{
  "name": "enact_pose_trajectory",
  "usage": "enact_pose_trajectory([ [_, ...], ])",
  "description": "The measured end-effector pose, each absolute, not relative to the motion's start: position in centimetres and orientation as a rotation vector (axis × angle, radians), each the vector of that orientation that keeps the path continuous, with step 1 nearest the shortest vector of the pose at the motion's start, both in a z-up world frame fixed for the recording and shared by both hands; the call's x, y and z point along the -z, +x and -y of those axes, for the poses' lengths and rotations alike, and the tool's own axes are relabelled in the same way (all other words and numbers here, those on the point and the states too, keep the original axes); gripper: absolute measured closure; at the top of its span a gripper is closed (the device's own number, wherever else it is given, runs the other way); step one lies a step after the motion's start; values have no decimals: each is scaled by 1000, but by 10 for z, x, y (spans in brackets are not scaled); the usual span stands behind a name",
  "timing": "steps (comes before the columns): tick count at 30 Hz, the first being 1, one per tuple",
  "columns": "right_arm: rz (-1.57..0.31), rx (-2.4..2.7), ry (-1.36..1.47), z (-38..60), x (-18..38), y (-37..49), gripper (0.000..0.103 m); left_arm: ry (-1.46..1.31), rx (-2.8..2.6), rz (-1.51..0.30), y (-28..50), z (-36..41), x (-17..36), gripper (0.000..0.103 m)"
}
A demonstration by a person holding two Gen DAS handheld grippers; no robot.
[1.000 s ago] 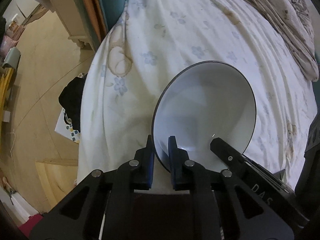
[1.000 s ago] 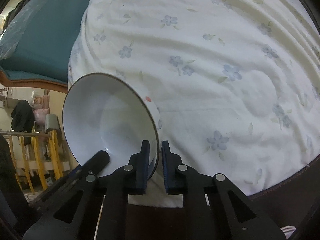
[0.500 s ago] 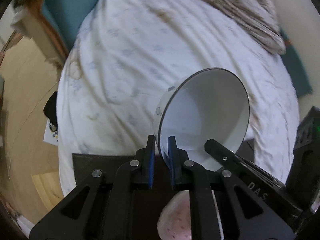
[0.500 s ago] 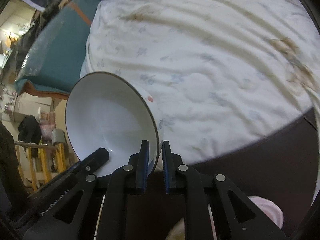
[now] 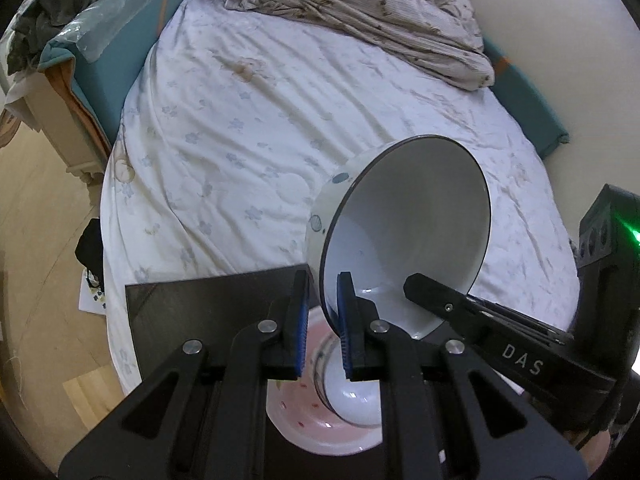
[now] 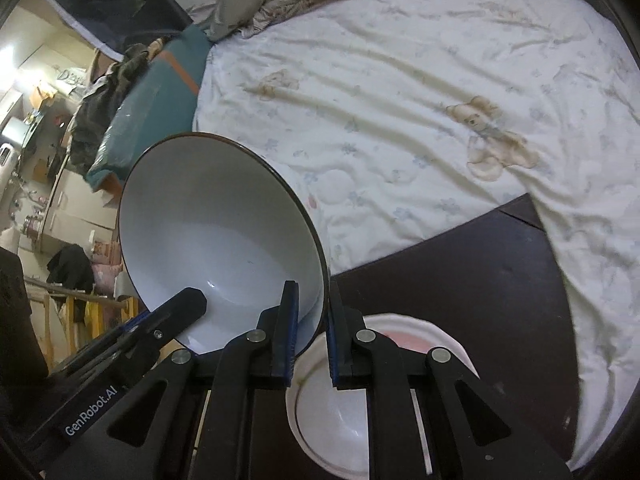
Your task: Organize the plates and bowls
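Both grippers hold one white bowl with a dark rim (image 5: 408,232), also seen in the right wrist view (image 6: 216,240). My left gripper (image 5: 323,322) is shut on its near-left rim. My right gripper (image 6: 310,334) is shut on the opposite rim. The bowl hangs tilted above a dark table (image 5: 200,300). Below it a smaller white bowl (image 5: 352,396) sits in a pink-white plate (image 5: 296,424). In the right wrist view, that small bowl (image 6: 340,416) and plate (image 6: 404,336) lie under my fingers.
A bed with a white flowered sheet (image 5: 260,120) lies beyond the table. A crumpled beige quilt (image 5: 360,12) lies at its far end. A teal mattress edge (image 5: 108,92) and wooden floor (image 5: 44,220) are at the left. The dark table (image 6: 460,292) reaches right toward the sheet.
Both grippers have lifted and pulled the bowl back from the bed over the dark table. The plate with the small bowl has come into view beneath.
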State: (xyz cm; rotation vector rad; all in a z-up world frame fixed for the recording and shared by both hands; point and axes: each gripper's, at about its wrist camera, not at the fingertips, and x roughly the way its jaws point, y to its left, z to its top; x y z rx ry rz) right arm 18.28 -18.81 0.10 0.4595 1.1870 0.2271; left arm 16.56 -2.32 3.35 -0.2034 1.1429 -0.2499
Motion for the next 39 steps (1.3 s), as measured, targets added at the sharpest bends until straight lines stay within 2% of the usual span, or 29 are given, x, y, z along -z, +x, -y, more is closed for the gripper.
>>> enact_pose_trajectory([
  [6,-1165,-279,457,205,-20,148,89,-177,318,-1102,129,36,-52,92],
  [12,-1152,-326,451,225,-26,110,89,-147,380,-1117,97,52,-45,92],
  [24,-1137,-345,515,246,12,80,89,-192,364,-1242,89,58,1,91],
  [39,-1300,-337,542,241,61,88,89,-179,304,-1390,92,57,39,90],
])
